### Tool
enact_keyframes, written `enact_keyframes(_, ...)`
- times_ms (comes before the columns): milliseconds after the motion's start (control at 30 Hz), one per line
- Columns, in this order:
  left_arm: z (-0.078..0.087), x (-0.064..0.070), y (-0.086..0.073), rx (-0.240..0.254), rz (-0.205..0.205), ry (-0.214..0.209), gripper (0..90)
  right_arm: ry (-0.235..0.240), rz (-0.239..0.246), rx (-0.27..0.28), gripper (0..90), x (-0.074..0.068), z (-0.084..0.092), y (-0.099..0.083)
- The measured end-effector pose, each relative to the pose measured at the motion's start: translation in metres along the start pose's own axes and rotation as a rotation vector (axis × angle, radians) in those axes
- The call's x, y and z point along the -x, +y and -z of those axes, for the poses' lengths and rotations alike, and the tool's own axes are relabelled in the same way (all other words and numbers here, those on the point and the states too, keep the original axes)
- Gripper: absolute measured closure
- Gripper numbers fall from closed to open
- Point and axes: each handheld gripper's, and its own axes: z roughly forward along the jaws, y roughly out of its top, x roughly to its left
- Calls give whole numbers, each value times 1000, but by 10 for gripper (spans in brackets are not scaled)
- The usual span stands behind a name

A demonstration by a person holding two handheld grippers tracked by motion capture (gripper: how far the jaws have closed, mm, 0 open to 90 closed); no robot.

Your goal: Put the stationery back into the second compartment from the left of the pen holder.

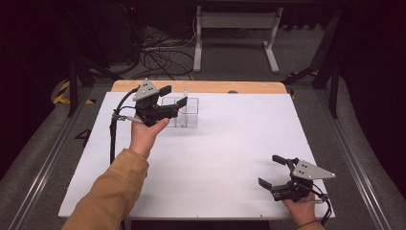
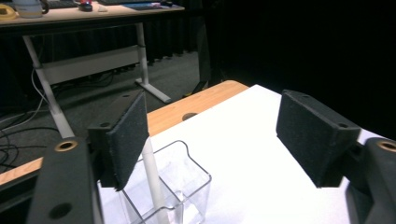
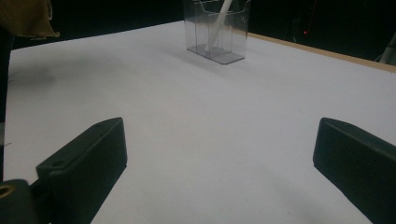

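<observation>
While both tongs spread, clear holder [image 1: 186, 112] stands on white table [image 1: 215, 158]; dark room.

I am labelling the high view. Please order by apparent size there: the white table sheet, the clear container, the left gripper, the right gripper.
1. white table sheet
2. left gripper and right gripper: alike, unranked; the right is nearer the camera
3. clear container

sleeve [image 1: 112, 189]: tan, left arm | fingers [image 2: 128, 135]: black, foam-faced | plates: grey, three-cornered | cables: black
</observation>
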Motion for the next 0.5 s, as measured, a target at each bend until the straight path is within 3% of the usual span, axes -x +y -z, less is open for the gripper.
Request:
enact_keyframes(200, 14, 4, 1, -16, 32, -25, 233, 3, -1, 1, 33, 0, 0, 0)
enact_keyframes(367, 30, 9, -4, -54, -18, 1, 229, 5, 10, -11, 33, -2, -2, 0)
enact_keyframes(500, 42, 13, -9, -68, -49, -10, 222, 6, 11, -9, 33, -2, -1, 0)
